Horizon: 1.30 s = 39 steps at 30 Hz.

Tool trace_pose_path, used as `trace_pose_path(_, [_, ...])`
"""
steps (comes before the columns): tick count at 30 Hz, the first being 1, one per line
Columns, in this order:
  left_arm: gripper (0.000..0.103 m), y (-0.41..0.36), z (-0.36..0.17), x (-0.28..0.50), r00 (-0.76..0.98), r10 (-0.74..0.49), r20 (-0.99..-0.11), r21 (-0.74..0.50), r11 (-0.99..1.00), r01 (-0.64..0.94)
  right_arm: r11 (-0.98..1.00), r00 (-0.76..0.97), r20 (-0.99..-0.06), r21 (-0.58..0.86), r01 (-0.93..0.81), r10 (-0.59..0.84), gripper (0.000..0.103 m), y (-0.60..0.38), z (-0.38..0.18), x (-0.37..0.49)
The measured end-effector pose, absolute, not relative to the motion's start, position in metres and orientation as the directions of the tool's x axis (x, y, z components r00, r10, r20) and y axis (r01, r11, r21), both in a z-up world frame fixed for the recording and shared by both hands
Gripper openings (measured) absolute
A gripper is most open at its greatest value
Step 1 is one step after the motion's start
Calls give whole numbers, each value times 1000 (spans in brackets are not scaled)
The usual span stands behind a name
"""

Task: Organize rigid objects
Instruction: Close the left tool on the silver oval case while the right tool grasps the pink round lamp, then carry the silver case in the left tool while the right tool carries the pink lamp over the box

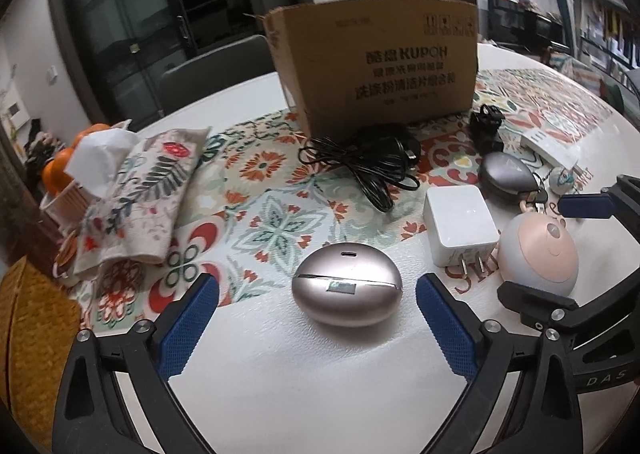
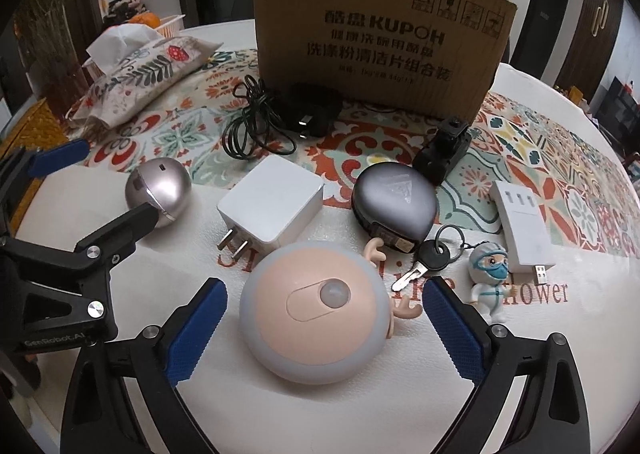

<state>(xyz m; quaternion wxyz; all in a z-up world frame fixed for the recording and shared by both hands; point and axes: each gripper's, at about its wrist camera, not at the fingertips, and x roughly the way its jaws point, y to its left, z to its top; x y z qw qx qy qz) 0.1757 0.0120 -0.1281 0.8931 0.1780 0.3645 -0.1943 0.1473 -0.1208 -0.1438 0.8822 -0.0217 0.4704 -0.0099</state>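
Right wrist view cuts off the near ends of the right gripper (image 2: pixel 322 318); its two blue ribbed pads (image 2: pixel 196 334) stand wide on either side of the round grey-and-peach night light with small antlers (image 2: pixel 316 312), not touching it. Left wrist view shows the left gripper (image 1: pixel 318 318) equally wide, its pads flanking the smooth metallic pink egg-shaped case (image 1: pixel 346 284) without contact. One tall brown cardboard box with printed black lettering (image 2: pixel 376 34) stands at the far side of the round white table (image 2: pixel 304 414); its inside is hidden. Before it lies one tangled black cable with a black plug adapter (image 2: pixel 288 114), partly in shadow and hard to make out. Nearer sit one white cubic charger with two metal prongs (image 2: pixel 272 210), one glossy dark grey teardrop-shaped case (image 2: pixel 394 198), one small black blocky device (image 2: pixel 442 146) of unclear kind, and one white flat USB stick (image 2: pixel 520 230). One black-headed key on a ring (image 2: pixel 424 262) carries one small white figurine in a blue mask (image 2: pixel 490 278). At far left one floral fabric tissue pouch (image 2: pixel 144 78) half hides a pale basket holding orange fruit (image 2: pixel 160 20), too hidden to count. A colourful tile-patterned runner (image 2: pixel 560 158) crosses the table.
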Motion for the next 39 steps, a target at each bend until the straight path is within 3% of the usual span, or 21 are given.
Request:
trace_pose_path(8, [87,6,-140,195,583,-278,-763,92,847,524,999,528,-848,-38,-1,-32,95,-121,-154,158])
trace_pose_path(16, [65,-2,-147,200,552,-292,-781,65,841,536,1000,530,-848,-16,0,-14,88,-124,-156,160])
trace_pose_path(39, [65,8,-131,165,583,-267,-767,-2,910,414,999,582,-812,37,-17,40,86,-133,-140,140])
